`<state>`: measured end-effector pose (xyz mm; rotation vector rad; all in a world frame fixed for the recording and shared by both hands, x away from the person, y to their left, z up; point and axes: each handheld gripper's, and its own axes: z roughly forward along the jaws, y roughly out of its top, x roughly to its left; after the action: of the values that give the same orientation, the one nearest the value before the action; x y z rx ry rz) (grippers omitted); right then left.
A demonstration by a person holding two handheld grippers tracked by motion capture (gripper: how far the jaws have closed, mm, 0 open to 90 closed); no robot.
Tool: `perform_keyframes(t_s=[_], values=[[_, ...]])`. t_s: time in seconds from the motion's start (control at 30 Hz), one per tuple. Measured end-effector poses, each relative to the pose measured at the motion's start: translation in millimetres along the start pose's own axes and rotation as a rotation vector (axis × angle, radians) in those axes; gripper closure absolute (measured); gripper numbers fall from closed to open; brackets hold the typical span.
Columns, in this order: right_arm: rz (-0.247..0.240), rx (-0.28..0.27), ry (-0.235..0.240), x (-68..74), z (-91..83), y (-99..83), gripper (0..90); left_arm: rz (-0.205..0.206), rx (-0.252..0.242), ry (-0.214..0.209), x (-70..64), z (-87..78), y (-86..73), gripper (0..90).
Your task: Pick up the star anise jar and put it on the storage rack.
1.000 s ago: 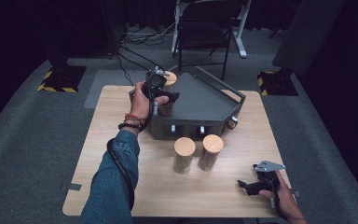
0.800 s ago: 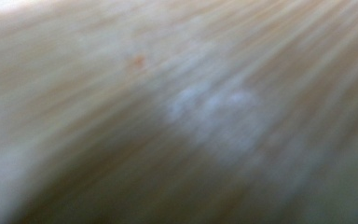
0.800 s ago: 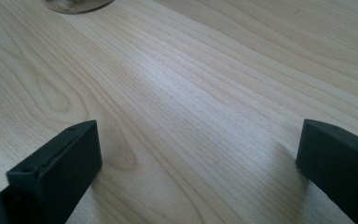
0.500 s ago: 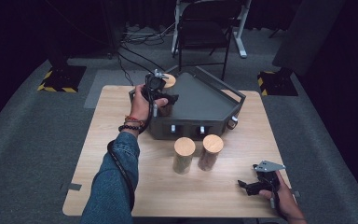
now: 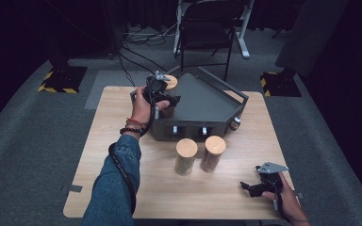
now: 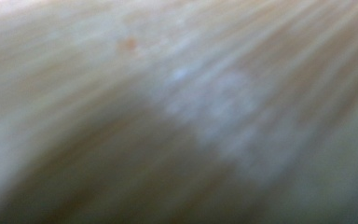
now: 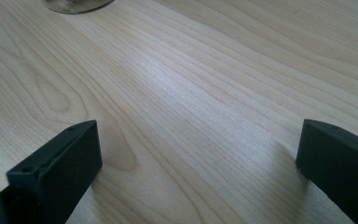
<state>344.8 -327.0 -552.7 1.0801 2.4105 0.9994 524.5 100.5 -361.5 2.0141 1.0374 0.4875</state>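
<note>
Left gripper (image 5: 162, 101) sits on an upright jar (image 5: 168, 96) at the tray's (image 5: 207, 101) far-left corner; grip can't be told. Right gripper (image 5: 254, 187) rests wide open, empty, near-right, well away.

We are holding the left hand-held gripper (image 5: 164, 101) on a cork-lidded jar (image 5: 168, 89) in the grey tray (image 5: 202, 101); the right hand-held gripper (image 5: 250, 187) is resting on the counter (image 5: 113, 141), near right.
</note>
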Motion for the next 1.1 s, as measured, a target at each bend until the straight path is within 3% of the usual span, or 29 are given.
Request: perform_keyframes(t_s=[0.5, 0.87, 1.1], values=[[0.000, 0.000, 0.000, 0.0, 0.0, 0.0, 0.0, 0.011, 0.008, 0.011, -1.4, -0.5, -0.9, 23.6], [0.000, 0.000, 0.000, 0.0, 0.0, 0.0, 0.0, 0.038, 0.038, 0.029, 1.0, -3.1, -3.2, 14.9], [0.000, 0.000, 0.000, 0.0, 0.0, 0.0, 0.0, 0.045, 0.047, 0.038, -0.4, -3.3, -3.4, 4.4]])
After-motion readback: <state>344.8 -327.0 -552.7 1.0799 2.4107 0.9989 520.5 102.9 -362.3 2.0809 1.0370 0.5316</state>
